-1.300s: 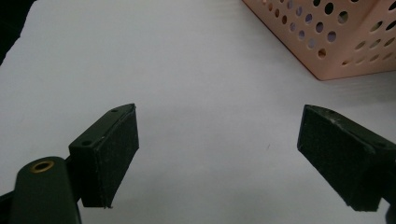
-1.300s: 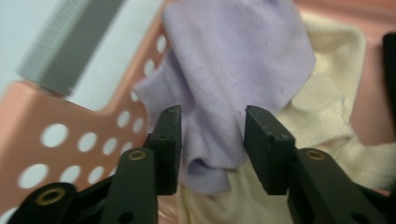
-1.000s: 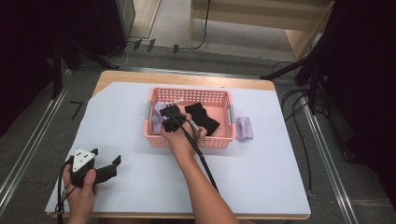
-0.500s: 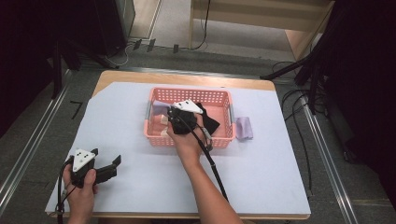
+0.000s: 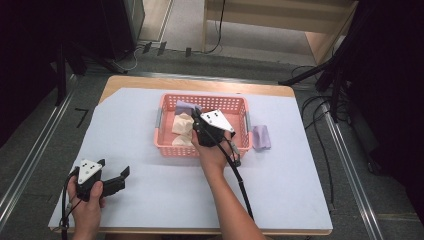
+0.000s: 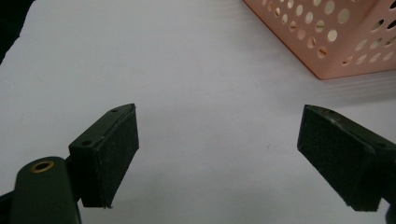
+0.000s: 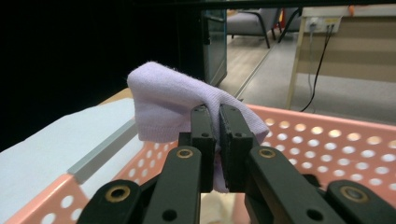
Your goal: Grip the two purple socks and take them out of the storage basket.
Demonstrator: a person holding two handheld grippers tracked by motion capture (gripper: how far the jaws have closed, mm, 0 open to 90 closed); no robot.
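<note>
My right gripper (image 7: 217, 140) is shut on a lilac knitted cloth (image 7: 173, 102), whose folded end sticks up between and above the pads. In the high view the right gripper (image 5: 196, 126) hovers over the pink perforated basket (image 5: 240, 107), and the lilac cloth (image 5: 186, 107) shows at its tip near the basket's back wall. Two cream cloths (image 5: 182, 125) lie in the basket's left half. My left gripper (image 5: 114, 172) rests at the sheet's front left, held in a hand. Its jaws stand wide open over bare white sheet, left gripper (image 6: 219, 158) with nothing between them.
A second lilac cloth (image 5: 261, 137) lies on the white sheet (image 5: 150, 200) just right of the basket. The basket's corner (image 6: 336, 42) sits ahead and right of the left gripper. A cable trails from the right gripper along the forearm. Dark stands and cables surround the table.
The right hand has shifted to the right over the basket with the lilac cloth in its jaws, uncovering the cream cloths. The left gripper has stayed put.
</note>
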